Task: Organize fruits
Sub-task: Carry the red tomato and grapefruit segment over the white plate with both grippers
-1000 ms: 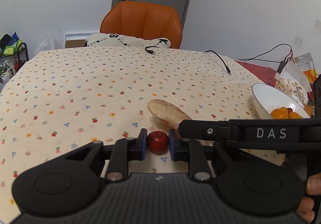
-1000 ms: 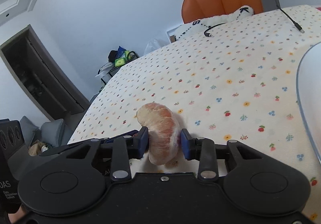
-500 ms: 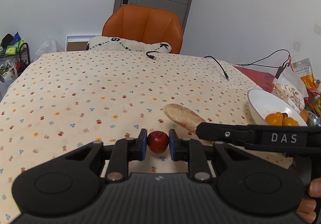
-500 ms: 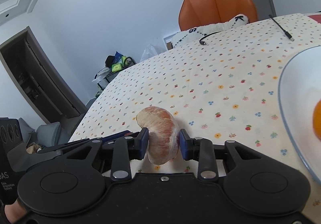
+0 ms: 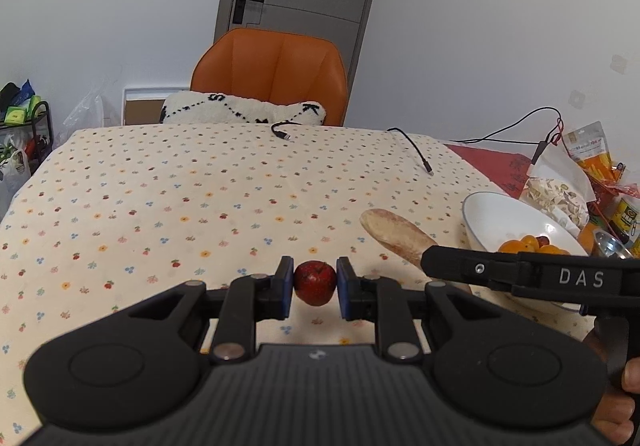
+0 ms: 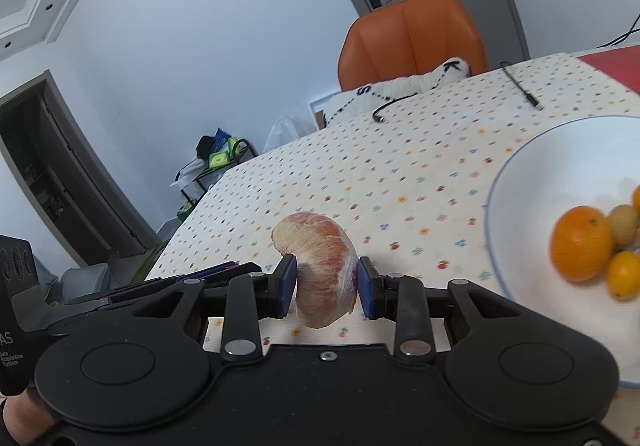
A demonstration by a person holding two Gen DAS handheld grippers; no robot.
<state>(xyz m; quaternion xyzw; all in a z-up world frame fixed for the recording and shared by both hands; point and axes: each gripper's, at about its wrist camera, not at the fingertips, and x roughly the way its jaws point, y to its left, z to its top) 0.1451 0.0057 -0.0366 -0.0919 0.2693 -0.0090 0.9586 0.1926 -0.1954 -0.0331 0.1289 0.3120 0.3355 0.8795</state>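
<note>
Clamped in the right gripper (image 6: pixel 327 282) is a wrapped pomelo segment (image 6: pixel 322 268), carried above the tablecloth (image 6: pixel 400 174); a small red fruit (image 5: pixel 315 282) is pinched in the left gripper (image 5: pixel 315 288); either could be dropped if grip loosens, or the white bowl (image 6: pixel 520 182) ahead, holding oranges (image 6: pixel 582 242), could be knocked.

The matte black plastic left gripper (image 5: pixel 314 288) has a ribbed body, two round recessed discs, silver pivot screws and blue pads (image 5: pixel 285 286). The matching black plastic right gripper (image 6: pixel 327 286) has a smooth body; its side bears white "DAS" lettering. Bare fingertips (image 5: pixel 634 382) show at the edge.
</note>
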